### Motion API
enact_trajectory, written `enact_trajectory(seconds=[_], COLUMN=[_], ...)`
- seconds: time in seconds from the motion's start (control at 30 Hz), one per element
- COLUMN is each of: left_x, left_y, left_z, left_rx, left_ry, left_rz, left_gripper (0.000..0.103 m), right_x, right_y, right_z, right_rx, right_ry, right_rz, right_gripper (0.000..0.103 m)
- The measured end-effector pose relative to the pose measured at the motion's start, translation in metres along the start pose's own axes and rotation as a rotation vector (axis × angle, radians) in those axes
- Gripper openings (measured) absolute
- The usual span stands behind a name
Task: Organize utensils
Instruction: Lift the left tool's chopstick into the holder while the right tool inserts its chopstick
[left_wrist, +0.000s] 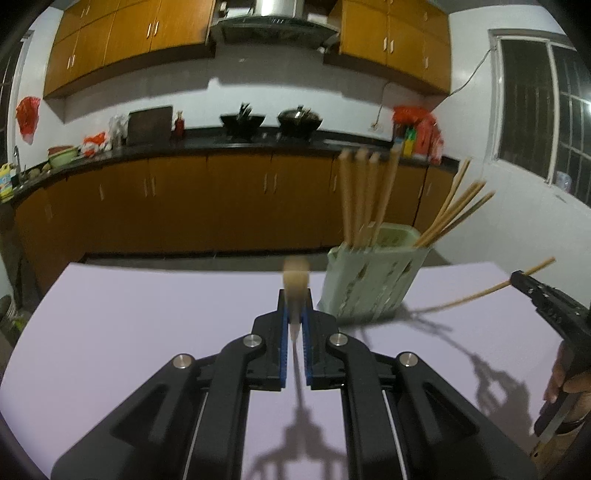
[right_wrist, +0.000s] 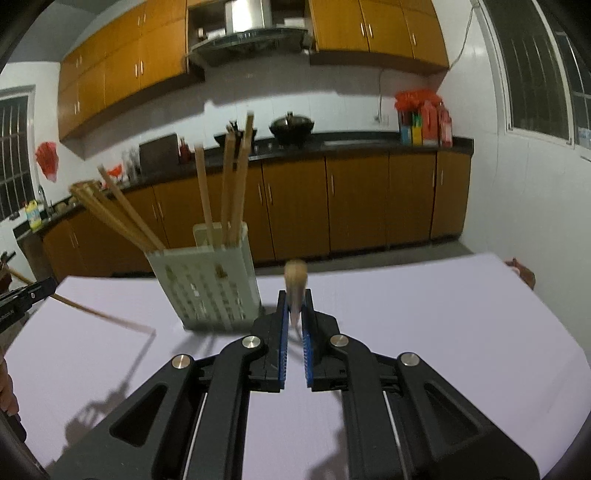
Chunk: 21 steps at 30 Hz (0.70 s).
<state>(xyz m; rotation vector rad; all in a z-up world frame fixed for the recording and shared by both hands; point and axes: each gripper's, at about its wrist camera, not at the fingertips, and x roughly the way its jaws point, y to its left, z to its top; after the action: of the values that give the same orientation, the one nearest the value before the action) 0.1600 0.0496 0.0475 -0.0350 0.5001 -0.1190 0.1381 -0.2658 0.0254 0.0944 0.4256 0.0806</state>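
I am working over a pale table in a kitchen, with orange cabinets under a dark counter ahead and a window to the right. A green holder is standing on the table, bundles of chopsticks leaning up out of it.

My left gripper is clamping shut on a chopstick, its long axis running almost straight away from me, its blunt end blurred above the fingertips. My right gripper is pinching a second chopstick the same way. Seen from the other side, the right one's stick is slanting down toward the table beside the holder.
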Motion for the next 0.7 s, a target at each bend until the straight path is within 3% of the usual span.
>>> enact_trajectory(seconds=[0.37,0.53,0.7], left_x=[-0.031,-0.046,-0.047], left_y=[-0.033,-0.056,-0.069], left_z=[0.041,0.074,0.108], left_rx=[0.034,0.044,0.016], left_ry=[-0.107,-0.213,-0.314], left_rz=[-0.128,-0.178,-0.166], left_gripper=[0.008,0.008,0.008], right_x=[-0.027,-0.058,-0.062], right_y=[0.009,0.023,0.038], right_z=[0.044,0.082,0.110], right_rx=[0.012,0.029,0.024], right_ry=[-0.130,-0.276,-0.397], right_rz=[0.067,0.147,0.175], right_gripper=[0.008,0.008,0.008])
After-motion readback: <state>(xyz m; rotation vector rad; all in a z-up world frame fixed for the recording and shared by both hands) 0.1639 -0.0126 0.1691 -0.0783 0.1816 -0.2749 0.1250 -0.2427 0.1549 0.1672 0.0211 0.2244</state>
